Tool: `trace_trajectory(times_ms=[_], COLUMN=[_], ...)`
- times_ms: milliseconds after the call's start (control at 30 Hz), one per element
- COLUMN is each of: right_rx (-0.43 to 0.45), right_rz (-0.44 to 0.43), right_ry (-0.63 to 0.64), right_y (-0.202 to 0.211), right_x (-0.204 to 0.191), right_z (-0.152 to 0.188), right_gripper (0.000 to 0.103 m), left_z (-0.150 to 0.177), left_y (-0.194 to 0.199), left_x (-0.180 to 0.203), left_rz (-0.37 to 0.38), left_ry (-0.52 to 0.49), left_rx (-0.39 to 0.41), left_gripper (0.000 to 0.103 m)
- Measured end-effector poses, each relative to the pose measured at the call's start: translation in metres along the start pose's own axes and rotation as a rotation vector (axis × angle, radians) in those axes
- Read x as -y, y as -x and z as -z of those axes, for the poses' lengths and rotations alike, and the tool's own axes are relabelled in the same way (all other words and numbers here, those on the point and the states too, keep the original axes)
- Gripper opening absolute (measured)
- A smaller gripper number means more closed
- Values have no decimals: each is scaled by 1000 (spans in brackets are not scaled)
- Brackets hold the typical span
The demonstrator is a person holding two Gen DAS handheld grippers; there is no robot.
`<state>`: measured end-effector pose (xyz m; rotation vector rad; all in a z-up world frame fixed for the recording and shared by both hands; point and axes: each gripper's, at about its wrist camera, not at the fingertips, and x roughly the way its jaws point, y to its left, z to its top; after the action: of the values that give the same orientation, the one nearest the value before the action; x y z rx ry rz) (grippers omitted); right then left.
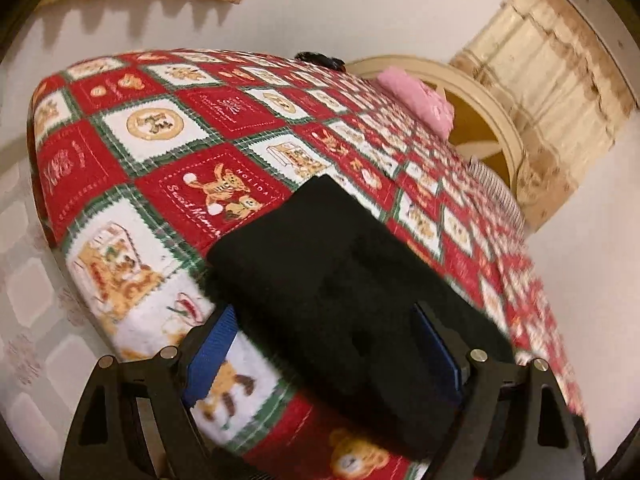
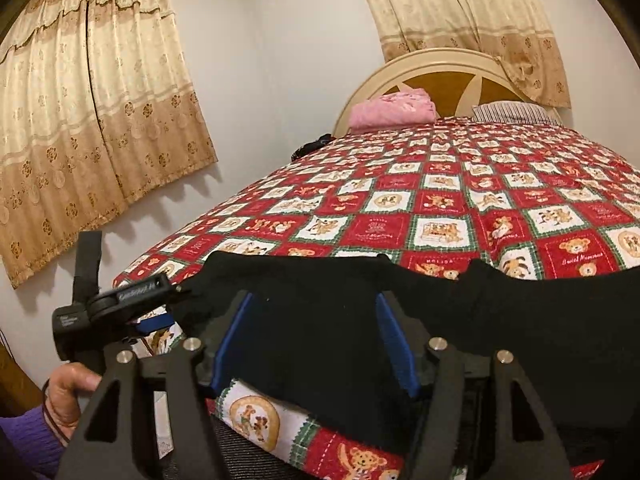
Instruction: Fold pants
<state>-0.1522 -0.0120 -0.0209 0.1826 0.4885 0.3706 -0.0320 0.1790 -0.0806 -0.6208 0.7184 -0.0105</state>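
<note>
Two views show the same black pants on a bed with a red, white and green teddy-bear quilt.

From the left wrist, the pants point(image 1: 332, 280) lie as a compact folded block running from the frame's centre to lower right, near the quilt's point(image 1: 160, 148) edge. The left gripper point(image 1: 320, 352) stands with its jaws wide; the right-hand blue pad sits against the fabric's side, while the left-hand pad is clear of it over bare quilt, so nothing is clamped. A pink folded item point(image 1: 416, 96) rests near the headboard at upper right.

From the right wrist, the pants point(image 2: 460, 300) spread as a dark band across the lower frame. The right gripper point(image 2: 316, 344) has its jaws fairly wide with cloth lying between the blue pads; whether the pads press it I cannot tell. A hand point(image 2: 68, 396) in a purple sleeve shows at lower left, holding the other gripper.

My guess at the risk: the block lies close to the bed's edge, so a nudge from either gripper could drag the layers, undo the fold or slide it off.
</note>
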Motion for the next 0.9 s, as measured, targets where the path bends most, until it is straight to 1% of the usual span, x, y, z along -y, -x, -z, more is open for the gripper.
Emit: trace_trajectory(times_ms=[67, 100, 133, 167, 200, 233, 300, 367, 433, 533, 600, 633, 700, 733, 800, 833, 867, 900], right_rx=[6, 7, 7, 8, 9, 11, 19, 36, 48, 70, 85, 90, 96, 101, 107, 109, 113, 118], right_rz=[4, 5, 7, 10, 13, 18, 34, 64, 95, 159, 199, 208, 211, 208, 211, 207, 190, 175], right_ry=[-14, -21, -30, -41, -50, -61, -94, -139, -168, -249, -311, -344, -401, -423, -447, -452, -462, -475], right_y=[1, 1, 2, 2, 3, 4, 7, 13, 21, 36, 48, 53, 60, 64, 72, 76, 79, 82], right_x=[3, 5, 7, 9, 12, 15, 25, 39, 55, 86, 109, 120, 137, 145, 156, 160, 163, 166], right_z=[0, 0, 0, 0, 0, 0, -1, -3, -6, -8, -6, -4, -4, -3, -3, -3, -4, -4], right_gripper=[66, 66, 66, 66, 66, 66, 66, 66, 66, 66, 66, 66, 68, 68, 68, 68, 68, 68], left_z=[2, 3, 2, 1, 0, 0, -2, -3, -6, -12, -8, -2, 16, 28, 52, 64, 83, 95], left_y=[0, -1, -4, -8, -7, -6, -4, 1, 10, 27, 46, 57, 76, 84, 92, 94, 94, 93], left_x=[2, 2, -1, -8, -12, -13, -10, -2, 12, 49, 85, 106, 134, 149, 171, 179, 191, 197], left_rz=[-20, -25, -11, 25, 50, 59, 49, 47, 62, 134, 223, 276, 353, 408, 497, 530, 564, 577], left_ry=[-7, -15, -2, 36, 53, 55, 25, -11, -73, -212, -348, -430, -557, -619, -709, -757, -830, -875], left_rx=[26, 25, 11, -22, -15, -19, -17, 4, 39, 95, 132, 146, 162, 157, 125, 103, 71, 52], left_gripper=[70, 43, 19, 19, 19, 19, 19, 19, 18, 18, 18, 18, 18, 18, 18, 18, 18, 18])
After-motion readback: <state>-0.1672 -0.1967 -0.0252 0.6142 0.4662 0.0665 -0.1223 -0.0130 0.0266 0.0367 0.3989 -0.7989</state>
